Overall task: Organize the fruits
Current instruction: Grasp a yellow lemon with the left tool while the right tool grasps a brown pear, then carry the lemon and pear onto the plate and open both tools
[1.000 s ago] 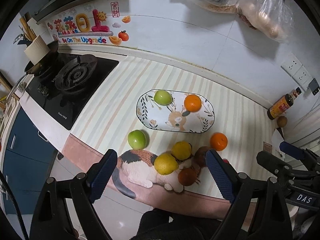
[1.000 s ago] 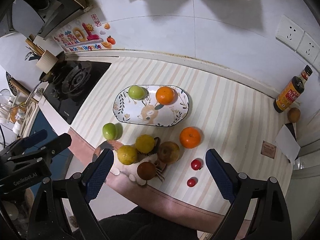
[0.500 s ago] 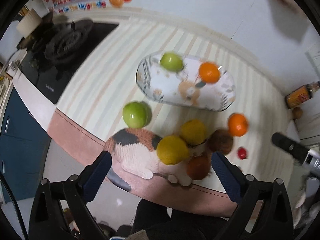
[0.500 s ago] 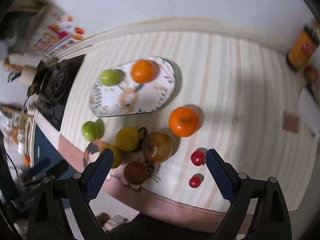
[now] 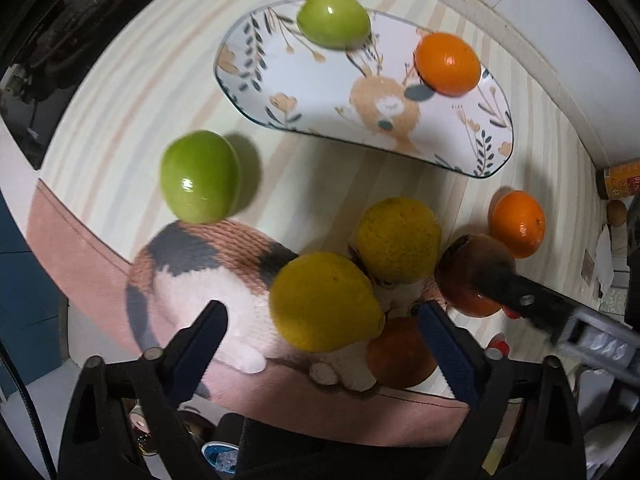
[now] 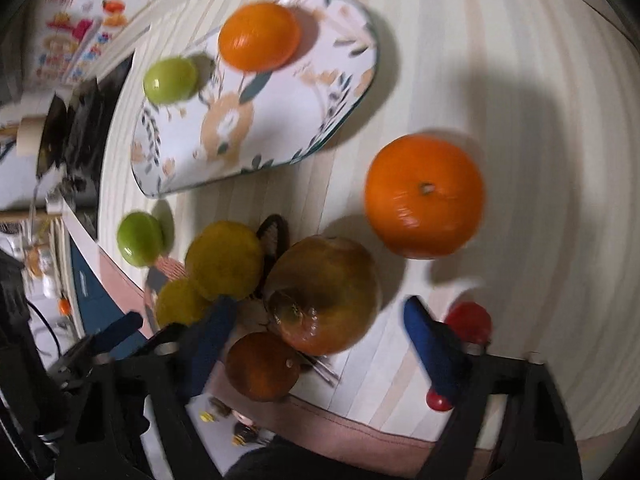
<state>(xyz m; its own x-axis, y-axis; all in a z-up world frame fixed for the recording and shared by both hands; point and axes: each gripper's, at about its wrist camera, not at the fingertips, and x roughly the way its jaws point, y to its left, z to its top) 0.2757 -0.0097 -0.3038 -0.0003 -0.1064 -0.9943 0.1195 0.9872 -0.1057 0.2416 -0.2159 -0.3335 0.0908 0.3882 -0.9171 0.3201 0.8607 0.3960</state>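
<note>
Your left tongs (image 5: 320,332) point straight down over the cluster of fruit at the near edge of the surface (image 5: 132,92). Their jaws are closing, with the nearer yellow fruit (image 5: 324,302) between the blue pads, but the pads do not press on it. Just behind it sits a second yellow fruit (image 5: 396,240), touching or nearly touching it. A green fruit (image 5: 198,176) lies off to the left, apart from the others, at the edge of the cat picture (image 5: 200,268) printed on the mat.

Your right tongs (image 6: 316,336) are also closing, tilted down over the big brownish-yellow fruit (image 6: 324,294), which lies between the jaws; the pads are clear of it. A smaller brown-orange fruit (image 6: 262,366) sits just in front of it, toward you. An orange (image 6: 424,196) rests alone on the striped mat, and two small red fruits (image 6: 470,320) lie beside the right-hand pad.

The oval plate (image 5: 320,104) holds one green fruit (image 5: 334,20) and one orange (image 5: 448,64), well apart.
</note>
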